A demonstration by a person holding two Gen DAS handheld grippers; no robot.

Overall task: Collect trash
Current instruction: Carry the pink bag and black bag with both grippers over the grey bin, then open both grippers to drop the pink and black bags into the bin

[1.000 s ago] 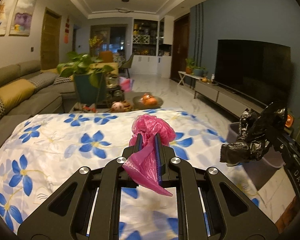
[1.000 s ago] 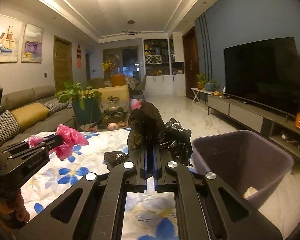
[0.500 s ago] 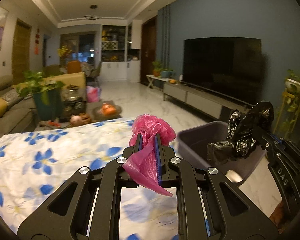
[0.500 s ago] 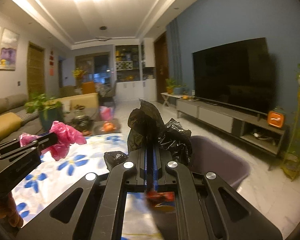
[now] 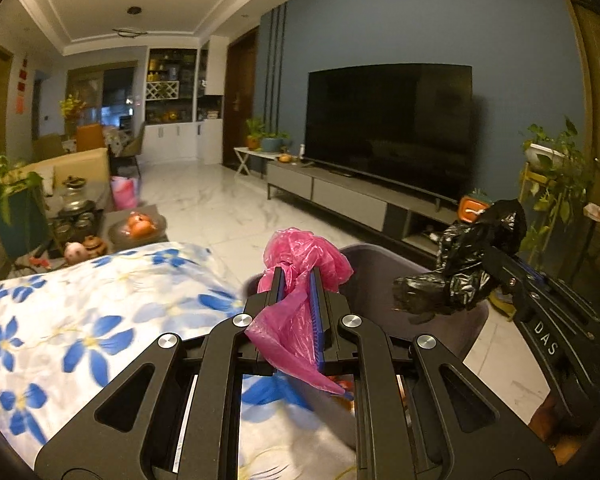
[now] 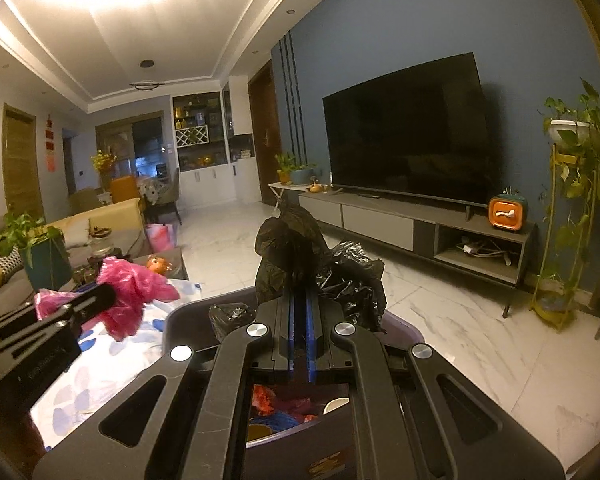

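**A:** What are you carrying right now?

**B:** I'm holding the left tool (image 5: pixel 296 280) clamped on a crumpled pink plastic bag (image 5: pixel 304 260), and the right tool (image 6: pixel 300 300) clamped on a wad of black plastic bag (image 6: pixel 300 248). Both wads are bunching out past the fingertips, with a pink tail trailing back between the left tool's fingers.

**A:** How are they handling?

**B:** I'm judging them very light, soft and slippery; thin film that squashes flat, so it is the pinch across the gathered middle that is keeping them, not any stiffness. A loose flap could cling to a pad when I let go.

**A:** Where are they relative to the bin?

**B:** The right tool is hanging over the grey trash bin (image 6: pixel 404 330), which already has scraps inside. The left tool is sitting beside it, over the corner of the flowered surface (image 5: pixel 100 320) nearest the bin, with the pink wad just reaching the bin's rim.

**A:** Next?

**B:** I'm thinking of opening the right tool first.
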